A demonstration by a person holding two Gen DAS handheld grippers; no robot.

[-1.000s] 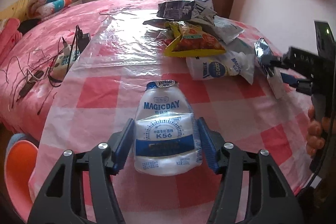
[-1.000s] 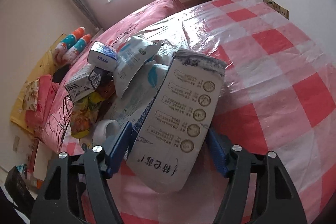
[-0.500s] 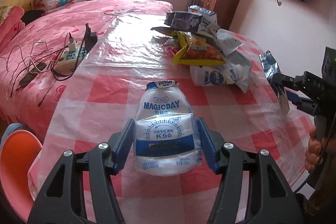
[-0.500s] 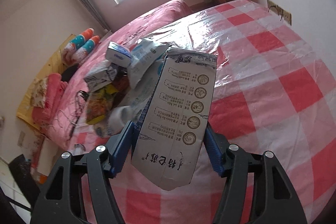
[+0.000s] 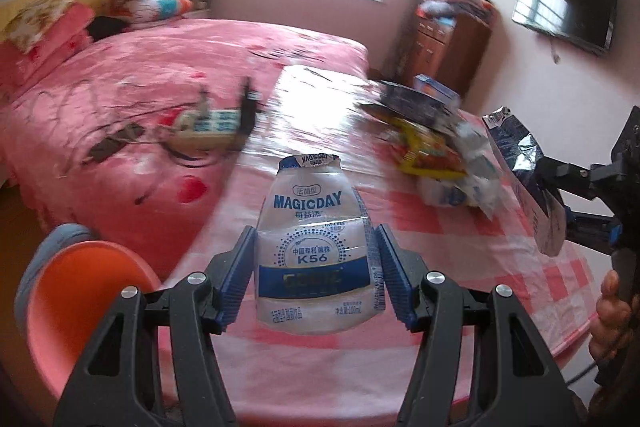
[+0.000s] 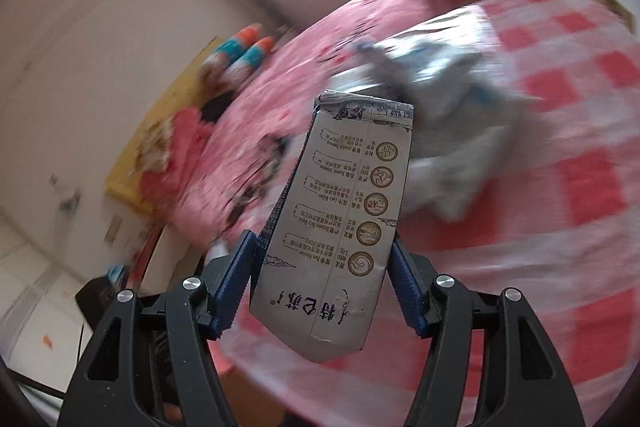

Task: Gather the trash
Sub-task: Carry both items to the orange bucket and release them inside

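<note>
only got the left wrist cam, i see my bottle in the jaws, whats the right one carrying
Observer: The right gripper is shut on a flattened grey milk carton, held upright.
Operator: any print on it
Observer: A column of round gold seals runs down its face.
Operator: whats behind the carton
Observer: Blurred, crumpled pale wrappers on the checked tablecloth.
</note>
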